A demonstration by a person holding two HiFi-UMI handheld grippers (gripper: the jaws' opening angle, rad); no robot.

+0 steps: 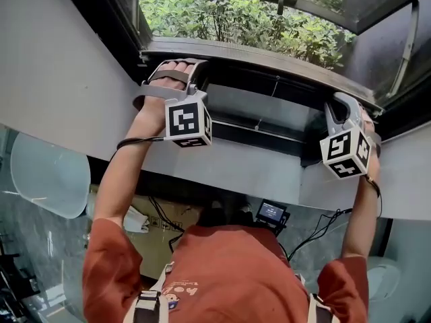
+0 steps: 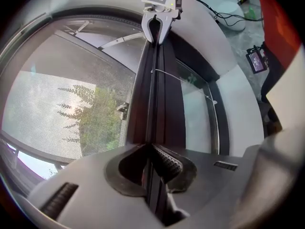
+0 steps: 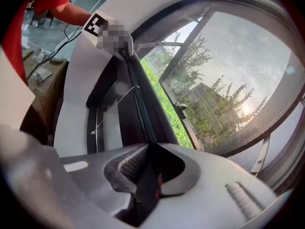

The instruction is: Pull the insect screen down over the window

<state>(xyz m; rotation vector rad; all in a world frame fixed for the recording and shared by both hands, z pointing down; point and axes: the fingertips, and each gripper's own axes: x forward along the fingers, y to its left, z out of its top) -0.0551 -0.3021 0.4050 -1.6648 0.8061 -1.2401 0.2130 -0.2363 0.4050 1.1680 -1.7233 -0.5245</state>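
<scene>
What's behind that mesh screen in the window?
Through the screen show a tree, pale sky and the window's dark frame. The mesh hazes fine detail, and the bar along its edge hides whatever lies behind it.

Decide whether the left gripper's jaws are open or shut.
Shut on the screen bar: in the left gripper view the jaws of the left gripper press both its sides.
</scene>
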